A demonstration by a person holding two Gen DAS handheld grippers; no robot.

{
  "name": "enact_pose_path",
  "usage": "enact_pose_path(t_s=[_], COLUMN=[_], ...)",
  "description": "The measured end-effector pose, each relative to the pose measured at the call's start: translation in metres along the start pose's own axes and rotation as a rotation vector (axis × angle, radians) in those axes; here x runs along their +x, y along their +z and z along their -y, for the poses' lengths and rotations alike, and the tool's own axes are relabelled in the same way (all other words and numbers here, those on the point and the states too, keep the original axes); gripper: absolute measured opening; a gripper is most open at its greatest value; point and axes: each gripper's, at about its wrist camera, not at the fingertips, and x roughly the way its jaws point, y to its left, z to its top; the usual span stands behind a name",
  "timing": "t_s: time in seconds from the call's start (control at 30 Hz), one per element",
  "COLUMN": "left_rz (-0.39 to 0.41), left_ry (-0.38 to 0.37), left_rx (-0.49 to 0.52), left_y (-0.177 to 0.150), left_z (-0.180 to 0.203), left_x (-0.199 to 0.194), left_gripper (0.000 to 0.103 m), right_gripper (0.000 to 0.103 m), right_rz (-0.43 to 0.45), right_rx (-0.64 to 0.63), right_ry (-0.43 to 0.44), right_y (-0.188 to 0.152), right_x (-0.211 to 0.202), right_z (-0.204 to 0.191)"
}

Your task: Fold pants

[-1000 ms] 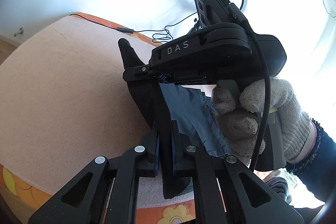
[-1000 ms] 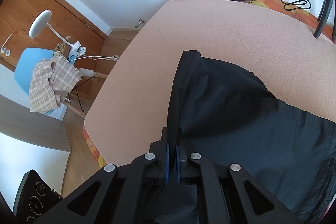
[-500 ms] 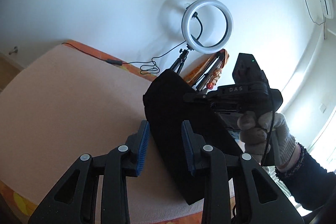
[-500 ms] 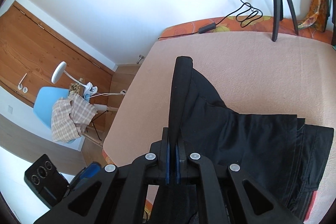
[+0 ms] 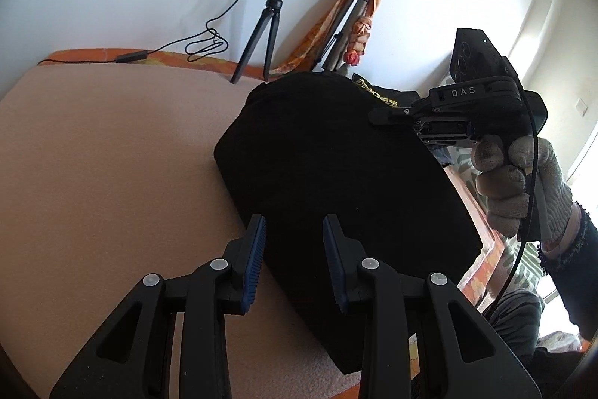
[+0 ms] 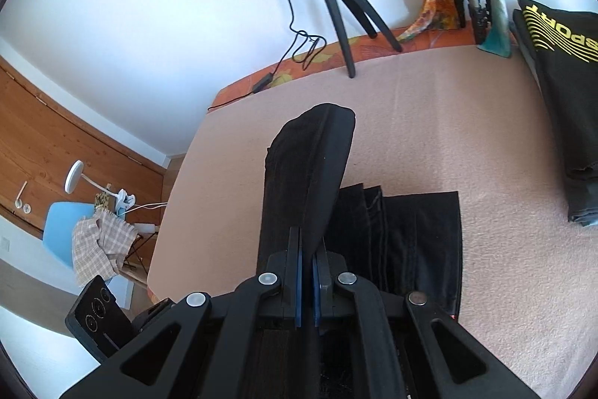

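The black pants lie folded on the pink blanket. My left gripper is open and empty, just above the near left edge of the pants. My right gripper is shut on a fold of the pants, which it holds up off the lower layers. In the left wrist view the right gripper is at the far right side of the pants, held by a gloved hand.
A ring light on a tripod stands at the far edge of the bed with its cable. A folded dark garment with yellow print lies at the right. A blue chair with a checked cloth stands on the floor at the left.
My left gripper has opened and let go of the pants, then drawn back. My right gripper has carried its fold over, so the pants now lie in a shorter stack.
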Motion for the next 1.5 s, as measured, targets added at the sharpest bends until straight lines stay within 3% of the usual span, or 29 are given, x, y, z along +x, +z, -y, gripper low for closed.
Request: enact_pose_path(t_s=[0.37, 0.57, 0.73, 0.97, 1.07, 1.1, 1.13, 1.2, 1.27, 1.33, 1.5], left_rz=[-0.12, -0.171, -0.213, -0.201, -0.204, -0.199, -0.191, -0.17, -0.138, -0.109, -0.062], left_ry=[-0.058, -0.072, -0.058, -0.043, -0.074, -0.076, -0.074, -0.082, -0.064, -0.012, 0.109], left_rx=[0.139, 0.135, 0.19, 0.268, 0.24, 0.228, 0.219, 0.201, 0.193, 0.186, 0.159], left_y=[-0.025, -0.033, -0.05, -0.058, -0.054, -0.053, -0.051, -0.046, -0.041, -0.035, -0.022], left_z=[0.043, 0.045, 0.058, 0.083, 0.086, 0.085, 0.085, 0.084, 0.08, 0.075, 0.058], left_x=[0.03, 0.046, 0.06, 0.062, 0.056, 0.053, 0.049, 0.04, 0.032, 0.026, 0.02], left_gripper=[0.03, 0.03, 0.03, 0.03, 0.03, 0.03, 0.034, 0.034, 0.042, 0.057, 0.057], right_gripper=[0.002, 0.002, 0.002, 0.002, 0.02, 0.035, 0.042, 0.045, 0.05, 0.062, 0.062], right_rz=[-0.015, -0.038, -0.046, -0.042, -0.033, -0.026, -0.016, -0.009, -0.012, -0.011, -0.036], right_rx=[0.067, 0.078, 0.065, 0.006, 0.005, 0.01, 0.014, 0.021, 0.022, 0.01, -0.016], right_ry=[-0.04, -0.062, -0.101, -0.148, -0.145, -0.139, -0.132, -0.109, -0.093, -0.087, -0.062], right_y=[0.003, -0.005, -0.005, -0.006, -0.006, -0.006, -0.007, -0.011, -0.017, -0.024, -0.041], right_x=[0.012, 0.025, 0.039, 0.05, 0.039, 0.033, 0.027, 0.016, 0.008, 0.004, 0.011], right_z=[0.064, 0.084, 0.091, 0.089, 0.091, 0.093, 0.095, 0.097, 0.098, 0.096, 0.092])
